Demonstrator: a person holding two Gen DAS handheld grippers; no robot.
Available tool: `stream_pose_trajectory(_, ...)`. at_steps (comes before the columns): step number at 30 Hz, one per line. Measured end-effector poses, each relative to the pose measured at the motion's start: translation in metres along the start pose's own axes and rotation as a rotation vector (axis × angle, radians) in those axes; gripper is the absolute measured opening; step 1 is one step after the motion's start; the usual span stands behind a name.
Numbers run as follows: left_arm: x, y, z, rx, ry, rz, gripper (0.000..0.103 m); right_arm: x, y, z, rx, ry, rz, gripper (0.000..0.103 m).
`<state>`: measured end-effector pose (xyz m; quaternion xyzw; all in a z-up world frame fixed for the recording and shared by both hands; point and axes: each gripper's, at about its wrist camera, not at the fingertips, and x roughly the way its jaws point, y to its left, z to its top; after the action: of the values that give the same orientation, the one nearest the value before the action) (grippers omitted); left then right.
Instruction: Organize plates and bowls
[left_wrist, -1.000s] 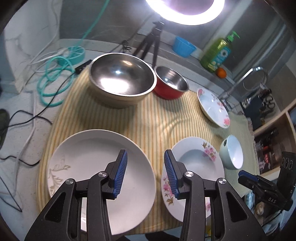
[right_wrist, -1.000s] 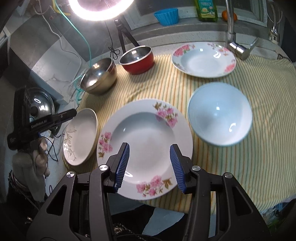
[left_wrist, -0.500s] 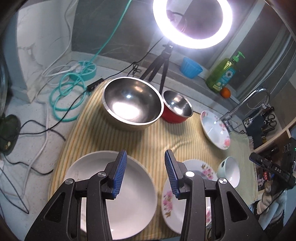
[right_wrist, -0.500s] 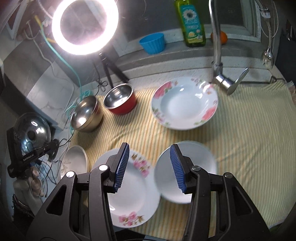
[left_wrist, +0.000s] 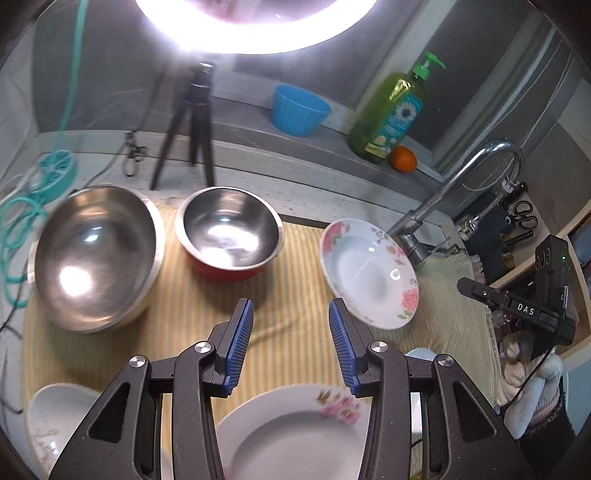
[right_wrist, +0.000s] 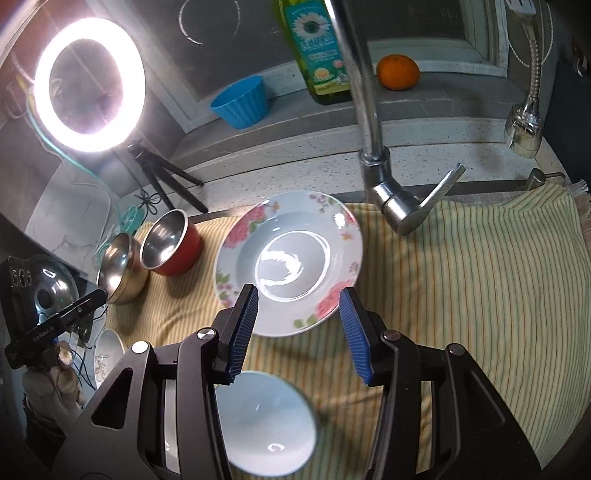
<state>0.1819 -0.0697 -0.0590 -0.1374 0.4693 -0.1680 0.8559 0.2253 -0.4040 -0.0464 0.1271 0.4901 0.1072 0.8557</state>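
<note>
My left gripper (left_wrist: 291, 343) is open and empty above the striped cloth (left_wrist: 295, 280). Ahead of it stand a large steel bowl (left_wrist: 92, 254), a red steel-lined bowl (left_wrist: 229, 232) and a floral plate (left_wrist: 369, 273) by the tap. A second floral plate (left_wrist: 291, 432) and a white plate (left_wrist: 55, 424) lie under it. My right gripper (right_wrist: 299, 328) is open and empty, its fingertips over the near rim of the floral plate (right_wrist: 288, 262). A pale blue bowl (right_wrist: 262, 424) sits below it. The steel bowl (right_wrist: 120, 266) and red bowl (right_wrist: 170, 243) show at left.
A chrome tap (right_wrist: 369, 129) rises just behind the floral plate. A ring light on a tripod (right_wrist: 88, 85), a blue cup (right_wrist: 240, 101), a soap bottle (left_wrist: 391, 114) and an orange (right_wrist: 398, 72) stand at the back. Cables (left_wrist: 22, 218) lie left.
Both grippers have moved forward toward the back of the counter. The far floral plate now lies right at my right gripper's tips; the pale blue bowl has slid below it. Both stay open.
</note>
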Motion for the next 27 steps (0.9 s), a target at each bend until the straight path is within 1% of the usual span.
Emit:
stream_pose_trajectory(3, 0.027, -0.012, 0.013, -0.008, 0.033, -0.024, 0.041, 0.011, -0.018, 0.007, 0.026, 0.013, 0.004, 0.048)
stream_pose_trajectory(6, 0.052, -0.023, 0.022, -0.004, 0.065, -0.024, 0.041, 0.022, -0.031, 0.012, 0.05, 0.023, 0.012, 0.048)
stream_pose_trajectory(12, 0.091, -0.033, 0.027, -0.013, 0.125, -0.024, 0.041, 0.044, -0.042, 0.017, 0.034, 0.047, -0.002, 0.048)
stream_pose_trajectory(20, 0.113, -0.035, 0.031, -0.028, 0.153, -0.01, 0.041, 0.066, -0.048, 0.022, 0.027, 0.076, 0.003, 0.047)
stream_pose_trajectory(23, 0.121, -0.036, 0.033, -0.034, 0.161, -0.012, 0.041, 0.073, -0.048, 0.023, 0.025, 0.093, 0.01, 0.04)
stream_pose_trajectory(27, 0.13, -0.035, 0.037, -0.032, 0.175, -0.011, 0.041, 0.082, -0.047, 0.026, 0.02, 0.109, 0.012, 0.036)
